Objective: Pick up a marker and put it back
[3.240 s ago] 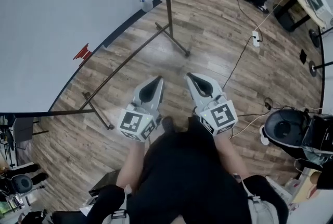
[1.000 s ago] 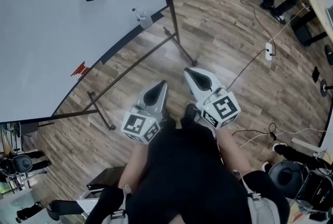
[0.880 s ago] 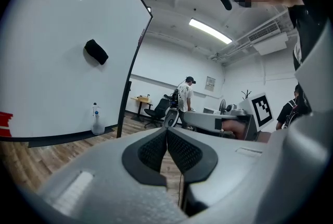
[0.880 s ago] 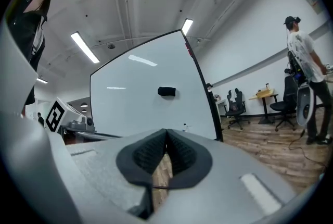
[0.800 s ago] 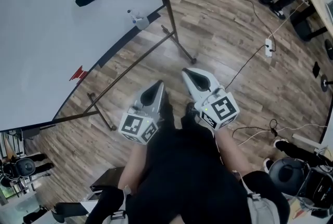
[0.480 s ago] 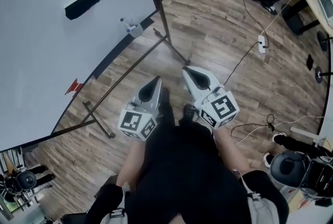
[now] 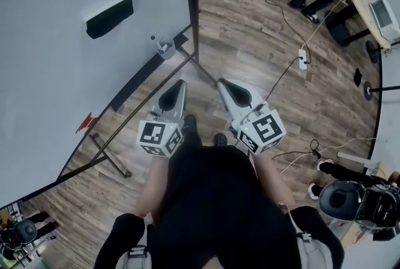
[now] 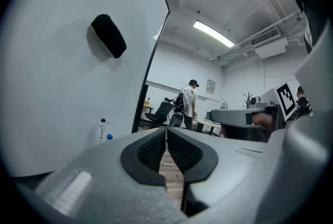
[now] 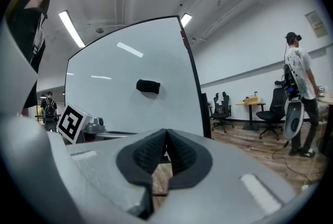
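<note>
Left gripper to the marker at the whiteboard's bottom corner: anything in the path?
Nothing visible. The left gripper, shut and empty, points toward the marker with only open air between them. The whiteboard stand's brace appears to run low, under that line, and the right gripper sits off to the side.

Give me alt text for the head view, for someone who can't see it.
From above: a person holds the left gripper and right gripper side by side, both shut and empty, over a wood floor beside a whiteboard. A black eraser sits on the board; a small holder with what looks like a marker hangs at its lower edge.
</note>
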The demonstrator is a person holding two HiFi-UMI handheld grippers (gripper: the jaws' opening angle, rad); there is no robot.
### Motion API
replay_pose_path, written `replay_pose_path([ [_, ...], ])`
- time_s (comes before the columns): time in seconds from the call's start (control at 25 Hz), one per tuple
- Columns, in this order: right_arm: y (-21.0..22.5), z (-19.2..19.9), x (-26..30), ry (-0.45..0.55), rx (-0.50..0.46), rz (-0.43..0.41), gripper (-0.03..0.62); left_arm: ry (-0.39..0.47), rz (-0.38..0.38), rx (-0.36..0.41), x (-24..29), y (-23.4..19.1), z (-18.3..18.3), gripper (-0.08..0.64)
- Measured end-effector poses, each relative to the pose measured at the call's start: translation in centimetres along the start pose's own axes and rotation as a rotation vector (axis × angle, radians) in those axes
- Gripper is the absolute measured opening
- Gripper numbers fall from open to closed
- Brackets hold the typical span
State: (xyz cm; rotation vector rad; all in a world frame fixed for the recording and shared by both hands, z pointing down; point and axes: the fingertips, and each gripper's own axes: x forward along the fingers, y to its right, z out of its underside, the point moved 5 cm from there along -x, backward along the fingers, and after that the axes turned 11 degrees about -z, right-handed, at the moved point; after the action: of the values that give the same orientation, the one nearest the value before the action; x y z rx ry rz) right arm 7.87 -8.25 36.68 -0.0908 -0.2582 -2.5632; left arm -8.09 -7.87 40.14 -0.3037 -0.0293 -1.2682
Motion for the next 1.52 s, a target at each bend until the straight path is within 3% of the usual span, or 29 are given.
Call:
replay_pose_path([
  [0.28, 0.5, 0.8, 4.5, -0.037, 0.008, 0.025, 0.002, -0.022, -0.021, 0.004, 2.5, -6.0, 0.5, 0.015],
  [0.48, 1.1, 1.4, 6.3, -0.055, 0.022, 0.053, 0.002, -0.051, -0.018, 0.048, 4.8, -8.6, 1.5, 0.017],
  [0.6, 1.5, 1.9, 6.4, -0.077, 0.025, 0.062, 0.002, -0.070, -0.022, 0.072, 6.3, -9.4, 2.1, 0.034],
  [0.76, 2.2, 2.0, 6.2, -0.098, 0.039, 0.085, 0.002, -0.122, -0.064, 0.098, 7.9, -10.5, 3.2, 0.113],
  [1.08, 2.4, 2.7, 6.2, -0.133, 0.047, 0.125, 0.002, -0.164, -0.070, 0.127, 10.5, -12.4, 5.0, 0.129],
  [1.52, 1.8, 3.4, 6.4, -0.145, 0.074, 0.184, 0.002, -0.188, -0.022, 0.266, 12.9, -13.0, 5.7, 0.146],
])
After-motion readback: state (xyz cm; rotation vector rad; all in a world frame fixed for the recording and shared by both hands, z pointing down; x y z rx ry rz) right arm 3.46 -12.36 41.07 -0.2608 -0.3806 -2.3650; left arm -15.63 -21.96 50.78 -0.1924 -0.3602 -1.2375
